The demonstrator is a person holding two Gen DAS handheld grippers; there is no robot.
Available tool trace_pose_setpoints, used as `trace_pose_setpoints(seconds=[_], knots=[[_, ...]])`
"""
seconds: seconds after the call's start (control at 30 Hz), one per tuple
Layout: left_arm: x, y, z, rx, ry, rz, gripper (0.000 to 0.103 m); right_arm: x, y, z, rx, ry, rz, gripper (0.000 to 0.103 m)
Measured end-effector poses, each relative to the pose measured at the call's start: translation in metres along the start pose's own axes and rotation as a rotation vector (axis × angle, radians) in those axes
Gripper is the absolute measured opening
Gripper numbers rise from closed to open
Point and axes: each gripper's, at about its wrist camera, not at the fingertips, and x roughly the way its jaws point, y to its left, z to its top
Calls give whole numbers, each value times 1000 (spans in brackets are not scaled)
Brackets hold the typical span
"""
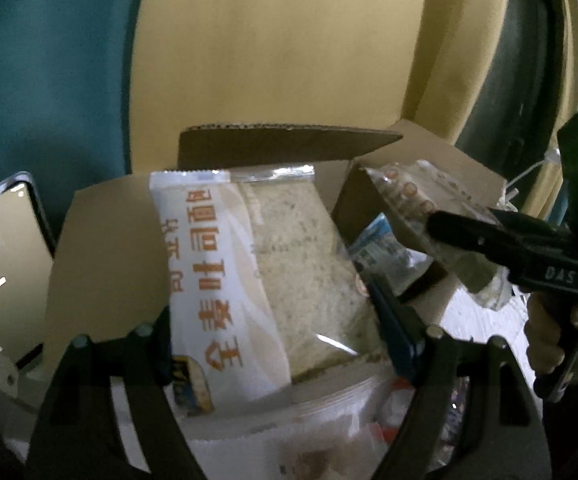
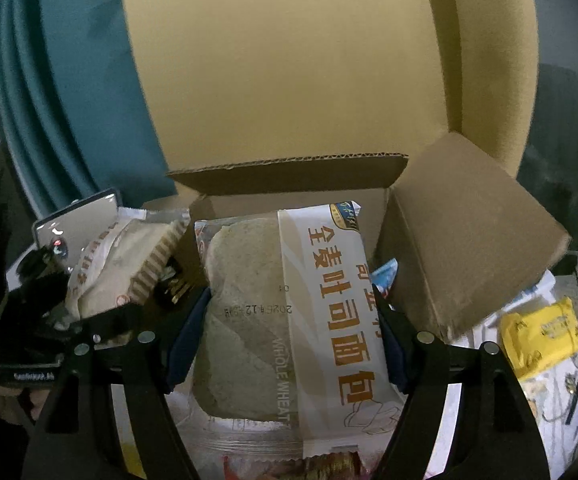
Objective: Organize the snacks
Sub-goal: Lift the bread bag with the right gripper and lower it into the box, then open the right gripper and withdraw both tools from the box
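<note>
Here both grippers are each clamping a packet of whole-wheat toast bread over an open cardboard box (image 2: 469, 240).

In the left wrist view, the left gripper (image 1: 273, 320) is squeezing its bread packet (image 1: 265, 280) by the long edges. The packet's long axis is running away from the camera, its crimped clear end pointing toward the box's far flap, with the white printed band on the left and the bread slice on the right.

In the right wrist view, the right gripper (image 2: 293, 320) is pinching the second bread packet (image 2: 289, 320) the same way, long axis pointing ahead into the box, this time with the slice on the left and the orange-lettered band on the right.

A phone (image 1: 1, 272) is standing to the left of the box, and a yellow pouch (image 2: 541, 332) is lying on the cluttered counter (image 2: 489, 328) to the right.
</note>
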Motion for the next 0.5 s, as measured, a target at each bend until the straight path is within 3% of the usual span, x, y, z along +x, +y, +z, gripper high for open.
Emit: trace_pose_setpoints(seconds=[0.23,0.5], knots=[[38,15,16,-26,34,11,82,48,-9,19,30,32,-11,78],[34,31,23,-62,-3,21,84,84,-12,37,79,59,-41,84]])
